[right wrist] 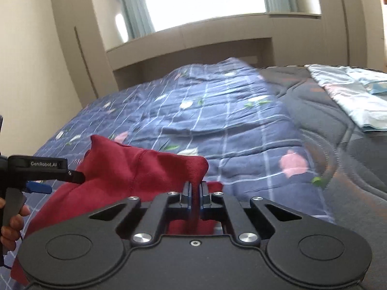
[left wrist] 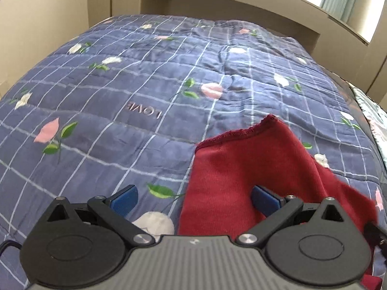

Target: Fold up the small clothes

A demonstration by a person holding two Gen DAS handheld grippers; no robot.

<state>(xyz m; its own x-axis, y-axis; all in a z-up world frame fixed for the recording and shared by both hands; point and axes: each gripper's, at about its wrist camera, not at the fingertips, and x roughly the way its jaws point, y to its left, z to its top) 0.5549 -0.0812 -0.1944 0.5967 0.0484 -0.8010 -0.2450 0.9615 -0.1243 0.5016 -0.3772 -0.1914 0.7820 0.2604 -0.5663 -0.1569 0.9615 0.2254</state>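
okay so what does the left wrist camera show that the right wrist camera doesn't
Only the left wrist view shows the LOVE lettering on the quilt and the garment's stitched hem, with the left gripper open. Only the right wrist view shows the right gripper shut on the red garment, the light blue cloth and the person's hand. Both show the red garment, the blue floral quilt and the window.

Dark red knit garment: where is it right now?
The dark red knit garment lies on the blue floral quilt, low and right in the left wrist view. The right claw is shut on a raised fold; the open left claw straddles its left edge.
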